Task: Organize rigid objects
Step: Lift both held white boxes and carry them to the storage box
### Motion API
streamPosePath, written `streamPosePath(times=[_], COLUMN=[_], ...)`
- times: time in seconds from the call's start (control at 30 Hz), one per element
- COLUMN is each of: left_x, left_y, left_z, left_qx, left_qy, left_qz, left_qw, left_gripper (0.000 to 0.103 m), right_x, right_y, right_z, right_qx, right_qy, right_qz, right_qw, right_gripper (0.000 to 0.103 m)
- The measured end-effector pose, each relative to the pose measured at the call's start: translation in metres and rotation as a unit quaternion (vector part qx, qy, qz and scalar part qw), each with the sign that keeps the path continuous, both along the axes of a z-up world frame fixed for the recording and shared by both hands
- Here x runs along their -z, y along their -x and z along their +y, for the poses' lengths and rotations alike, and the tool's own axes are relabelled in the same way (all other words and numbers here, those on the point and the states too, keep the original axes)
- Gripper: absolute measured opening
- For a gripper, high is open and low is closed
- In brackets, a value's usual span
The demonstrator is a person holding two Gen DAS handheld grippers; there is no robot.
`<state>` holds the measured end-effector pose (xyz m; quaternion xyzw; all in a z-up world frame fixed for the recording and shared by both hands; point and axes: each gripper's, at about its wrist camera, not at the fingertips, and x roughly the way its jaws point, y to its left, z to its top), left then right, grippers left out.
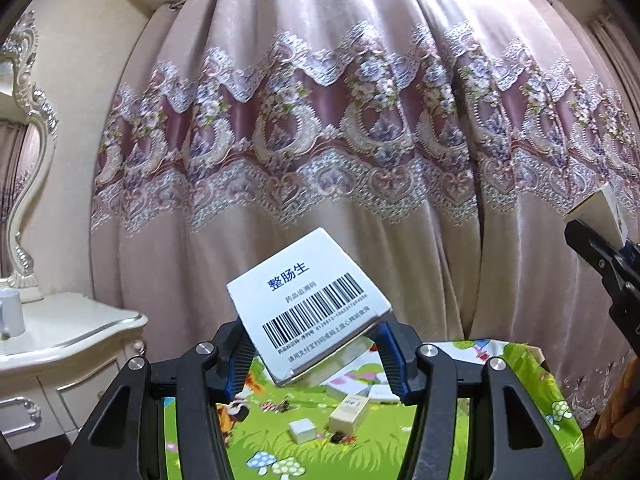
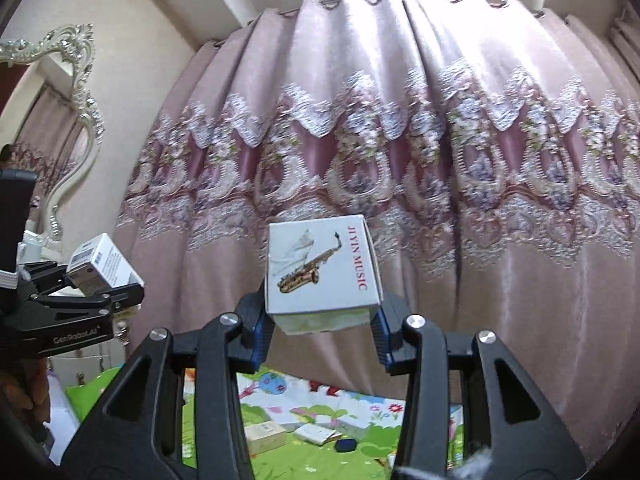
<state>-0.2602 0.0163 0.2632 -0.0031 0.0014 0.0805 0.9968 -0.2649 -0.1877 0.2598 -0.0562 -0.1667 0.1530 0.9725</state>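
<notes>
Left gripper (image 1: 316, 354) clenched on glossy white barcode carton (image 1: 308, 312), tilted, above cartoon mat (image 1: 520, 392). Right gripper (image 2: 322, 330) clamping squarish cardboard saxophone box (image 2: 322, 268), aloft before embroidered curtain (image 2: 400, 140).

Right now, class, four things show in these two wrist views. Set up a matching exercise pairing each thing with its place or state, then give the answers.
Things:
1. barcode box
2. saxophone box
3. white mug
4. small black item

Places or states:
A. lying on the cartoon mat
B. held in the right gripper
C. standing on the white dresser
D. held in the left gripper

Pairs: 1-D, 2-B, 3-C, 4-A
</notes>
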Motion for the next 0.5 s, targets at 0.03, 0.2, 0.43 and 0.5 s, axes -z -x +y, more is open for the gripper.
streamPosePath(times=[0.03, 0.2, 0.43, 0.5], left_x=[0.002, 0.016, 0.042, 0.052], left_y=[0.000, 0.003, 0.009, 0.011], left_z=[0.005, 0.031, 0.070, 0.083], left_qx=[-0.003, -0.025, -0.055, -0.063], left_qy=[0.004, 0.022, 0.051, 0.067], left_qz=[0.006, 0.034, 0.093, 0.114], left_qw=[1.0000, 0.9988, 0.9928, 0.9892], left_gripper=[0.056, 0.056, 0.056, 0.056], right_x=[0.001, 0.006, 0.016, 0.021], right_y=[0.000, -0.001, -0.003, -0.004], right_z=[0.004, 0.026, 0.059, 0.072], right_qx=[-0.005, -0.035, -0.090, -0.109], right_qy=[0.004, 0.026, 0.054, 0.066], right_qz=[0.003, 0.019, 0.053, 0.066], right_qw=[1.000, 0.999, 0.993, 0.990], right_gripper=[0.046, 0.046, 0.046, 0.046])
